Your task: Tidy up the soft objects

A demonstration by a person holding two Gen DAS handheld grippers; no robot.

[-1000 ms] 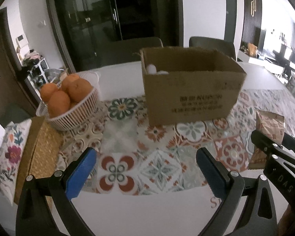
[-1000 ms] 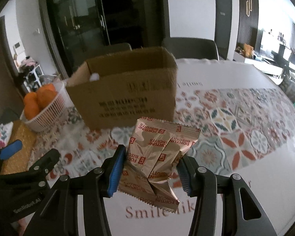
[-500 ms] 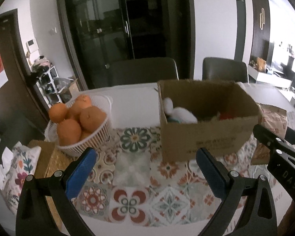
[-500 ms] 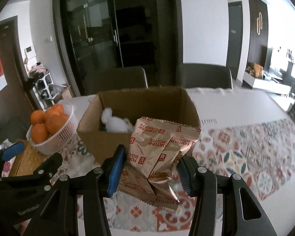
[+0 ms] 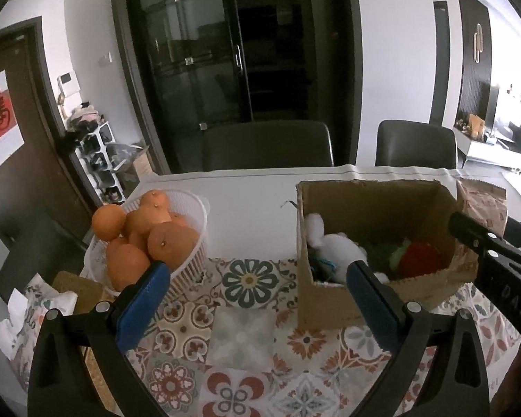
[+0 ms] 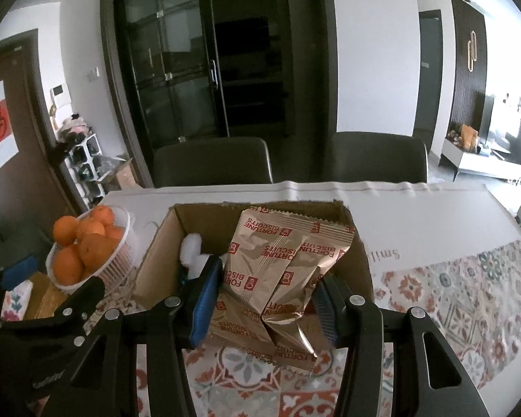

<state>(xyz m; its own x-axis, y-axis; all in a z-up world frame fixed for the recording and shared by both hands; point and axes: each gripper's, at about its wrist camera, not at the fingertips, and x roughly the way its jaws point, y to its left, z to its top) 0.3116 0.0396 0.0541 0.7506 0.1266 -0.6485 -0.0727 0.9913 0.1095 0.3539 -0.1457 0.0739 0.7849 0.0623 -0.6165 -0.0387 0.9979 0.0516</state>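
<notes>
I see the table (image 5: 246,208) carrying a cardboard box (image 6: 156,260) with soft toys inside. My right gripper (image 6: 264,299) clamps a biscuit packet (image 6: 281,264) above the box; my left gripper (image 5: 253,295) gapes wide, holding nothing.

Black claw (image 6: 265,297), blue pads (image 6: 205,295), silver screws

Daylight floods in from the bright room at the right edge (blown out there), leaving the dark glass cabinet (image 5: 232,69) murky. Fisheye bending curves walls; black vignette fills corners. Focus is mostly sharp.
</notes>
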